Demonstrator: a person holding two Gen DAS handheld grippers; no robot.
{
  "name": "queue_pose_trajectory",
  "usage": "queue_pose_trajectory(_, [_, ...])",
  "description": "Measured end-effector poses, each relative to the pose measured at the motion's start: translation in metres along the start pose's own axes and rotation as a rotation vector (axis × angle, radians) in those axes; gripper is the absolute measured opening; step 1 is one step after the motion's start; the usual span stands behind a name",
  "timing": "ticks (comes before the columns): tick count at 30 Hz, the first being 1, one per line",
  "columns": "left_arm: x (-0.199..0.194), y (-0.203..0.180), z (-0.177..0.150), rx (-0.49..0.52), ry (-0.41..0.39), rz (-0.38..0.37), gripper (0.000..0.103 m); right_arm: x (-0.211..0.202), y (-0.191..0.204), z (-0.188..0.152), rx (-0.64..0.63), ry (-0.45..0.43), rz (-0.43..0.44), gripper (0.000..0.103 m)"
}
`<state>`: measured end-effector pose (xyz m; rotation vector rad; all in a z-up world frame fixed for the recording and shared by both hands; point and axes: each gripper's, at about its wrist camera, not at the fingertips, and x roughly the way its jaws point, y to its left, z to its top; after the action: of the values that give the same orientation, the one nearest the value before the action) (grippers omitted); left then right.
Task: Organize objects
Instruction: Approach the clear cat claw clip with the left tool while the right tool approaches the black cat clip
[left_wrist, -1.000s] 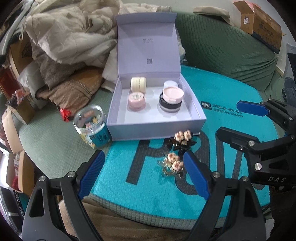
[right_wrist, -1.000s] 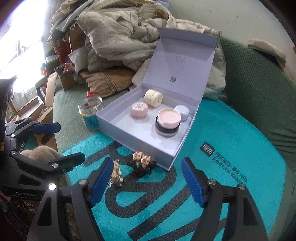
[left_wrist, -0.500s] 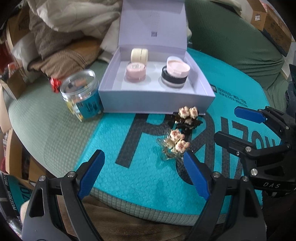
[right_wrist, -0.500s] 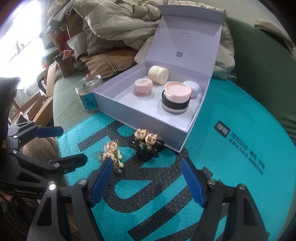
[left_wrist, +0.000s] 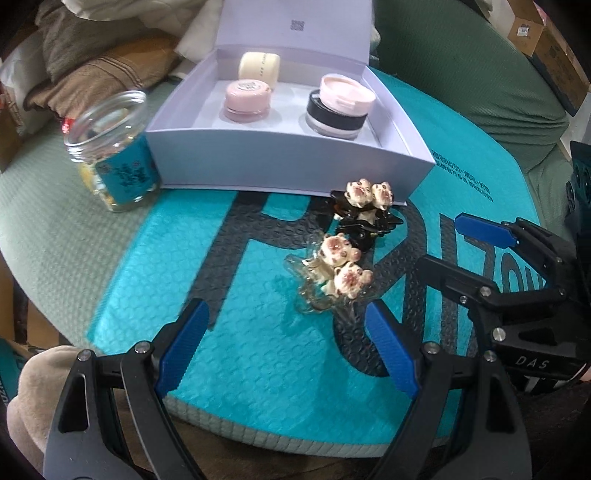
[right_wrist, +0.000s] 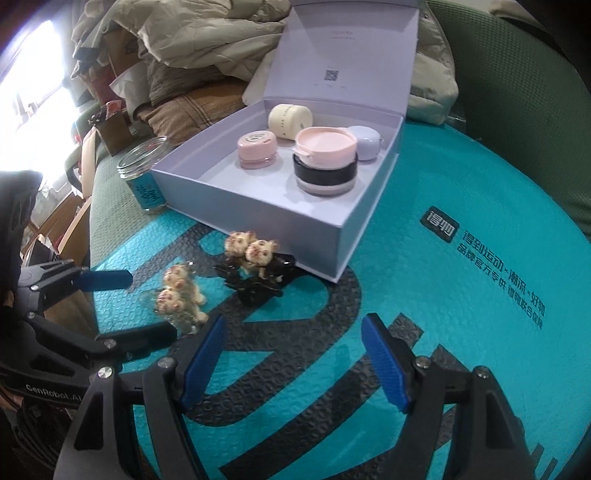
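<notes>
CHANGE: both hand-held grippers had descended toward the teal bubble mailer since a second earlier | LEFT gripper: fingers wide apart, empty, clear bear hair clip at 1 o'clock just ahead | RIGHT gripper: fingers apart, empty, black bear hair clip at 11 o'clock | BOX: lavender gift box open, jars inside | ASSESSMENT: clips apparently next for pickup.

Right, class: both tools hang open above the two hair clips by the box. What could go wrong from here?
1. The clear clip and black clip lie close together, so closing on one may knock the other.
2. The left tool and right tool are crowded and could collide.
3. The black clip sits against the lavender box, leaving little finger room.
</notes>
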<state>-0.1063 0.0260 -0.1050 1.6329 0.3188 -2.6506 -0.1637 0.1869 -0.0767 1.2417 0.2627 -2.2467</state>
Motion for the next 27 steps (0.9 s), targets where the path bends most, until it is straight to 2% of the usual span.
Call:
queue_pose_trajectory(6, [0.020, -0.004, 0.003, -0.001, 0.022, -0.043, 0.086, 0.002, -0.005, 0.001, 0.018, 0.006, 0.022, 0.076])
queue_pose_trajectory(13, [0.027, -0.004, 0.007, 0.024, -0.036, 0.051, 0.086, 0.012, 0.011, 0.003, -0.012, 0.024, 0.049, 0.076])
queue_pose_trajectory(27, [0.022, 0.045, 0.003, -0.079, -0.131, 0.155, 0.086, 0.036, 0.039, 0.027, -0.063, 0.020, 0.053, 0.076])
